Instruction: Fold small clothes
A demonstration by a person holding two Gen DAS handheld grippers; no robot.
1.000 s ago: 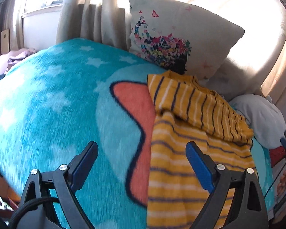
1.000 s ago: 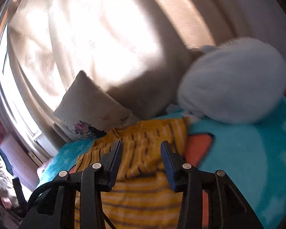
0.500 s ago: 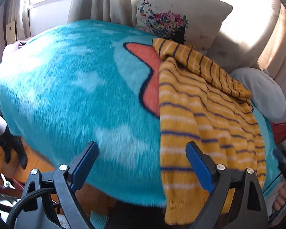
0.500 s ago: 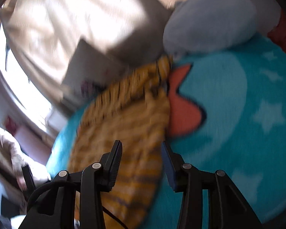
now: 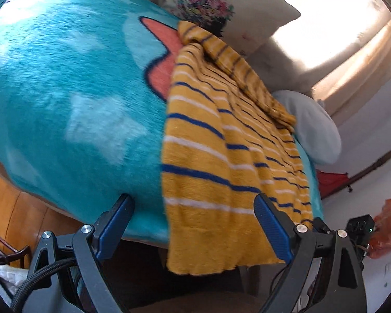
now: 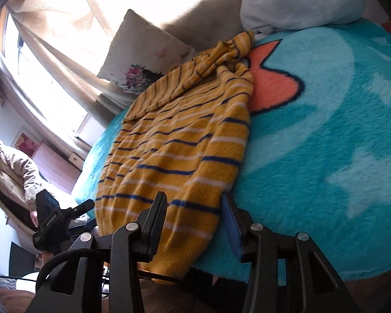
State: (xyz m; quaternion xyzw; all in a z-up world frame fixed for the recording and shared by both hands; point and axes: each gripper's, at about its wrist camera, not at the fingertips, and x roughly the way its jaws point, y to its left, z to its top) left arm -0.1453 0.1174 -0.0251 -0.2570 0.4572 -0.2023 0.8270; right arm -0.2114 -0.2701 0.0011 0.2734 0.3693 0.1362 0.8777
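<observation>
A yellow sweater (image 5: 221, 161) with blue and white stripes lies flat on a teal blanket (image 5: 65, 99). One sleeve is folded across its far end, and its hem (image 5: 216, 250) hangs over the near edge of the bed. My left gripper (image 5: 193, 203) is open wide just in front of the hem's left corner, touching nothing. In the right wrist view the sweater (image 6: 174, 151) runs away from me. My right gripper (image 6: 193, 200) is half open, its fingers on either side of the hem's right corner without pressing on it.
A floral pillow (image 5: 221, 7) and a pale grey cushion (image 5: 310, 127) sit at the head of the bed by sunlit curtains (image 6: 73, 26). Wooden floor (image 5: 10, 203) shows below the bed edge at left. A beige padded sleeve (image 6: 10, 172) is at far left.
Both grippers drew back and sank toward the near edge of the bed. The sweater's hanging hem has come into view. Neither gripper's opening changed visibly.
</observation>
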